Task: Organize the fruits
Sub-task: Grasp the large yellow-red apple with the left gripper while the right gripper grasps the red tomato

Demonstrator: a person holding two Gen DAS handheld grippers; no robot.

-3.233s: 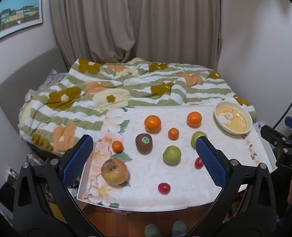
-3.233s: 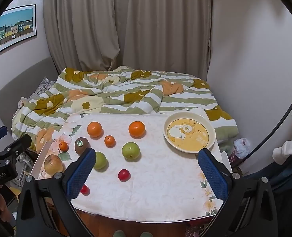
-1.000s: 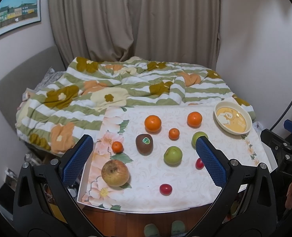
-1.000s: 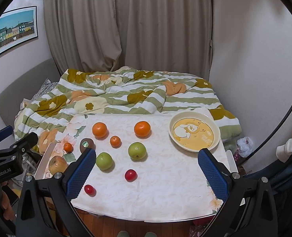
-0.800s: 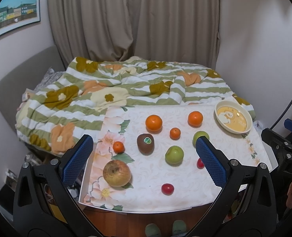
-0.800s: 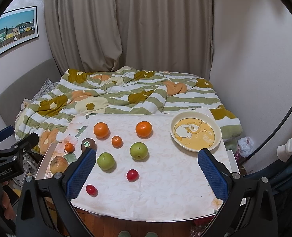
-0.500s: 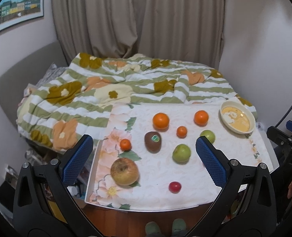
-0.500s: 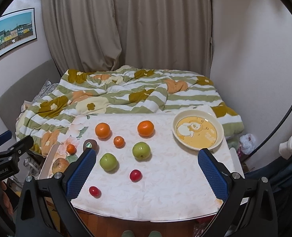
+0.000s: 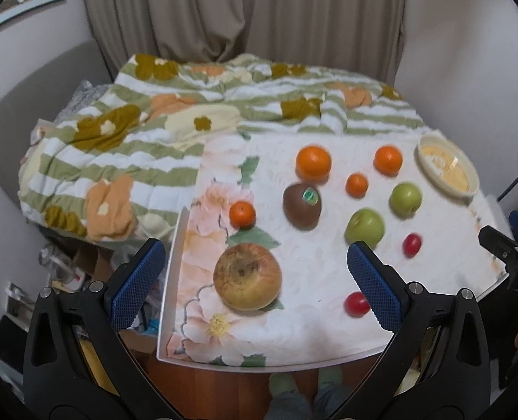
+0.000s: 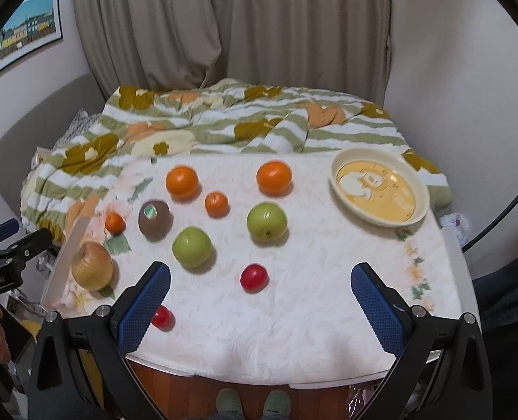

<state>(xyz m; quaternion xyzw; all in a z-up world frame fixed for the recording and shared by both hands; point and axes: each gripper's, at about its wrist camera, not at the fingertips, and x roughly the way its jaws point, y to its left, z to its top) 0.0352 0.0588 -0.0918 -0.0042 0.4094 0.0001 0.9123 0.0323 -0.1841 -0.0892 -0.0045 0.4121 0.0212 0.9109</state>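
Observation:
Fruit lies loose on a white floral tablecloth (image 9: pixel 304 332). A yellow-brown apple (image 9: pixel 247 276) sits front left, a kiwi (image 9: pixel 301 205) behind it, two green apples (image 10: pixel 191 247) (image 10: pixel 266 221) mid-table, several oranges (image 10: pixel 182 181) at the back, and two small red fruits (image 10: pixel 254 277) (image 10: pixel 162 316) near the front. A yellow bowl (image 10: pixel 380 186) stands empty at the back right. My left gripper (image 9: pixel 255 280) is open above the yellow-brown apple. My right gripper (image 10: pixel 260 301) is open over the table's front, empty.
A bed with a green striped floral duvet (image 10: pixel 224 122) lies behind the table. Curtains (image 10: pixel 241 24) hang at the back. Clutter (image 9: pixel 66 262) lies on the floor left of the table. Feet in green socks (image 10: pixel 252 402) show below the table's front edge.
Both grippers have moved forward and down toward the table, so the fruit looks larger. The left gripper now frames the yellow-brown apple. No fruit has moved.

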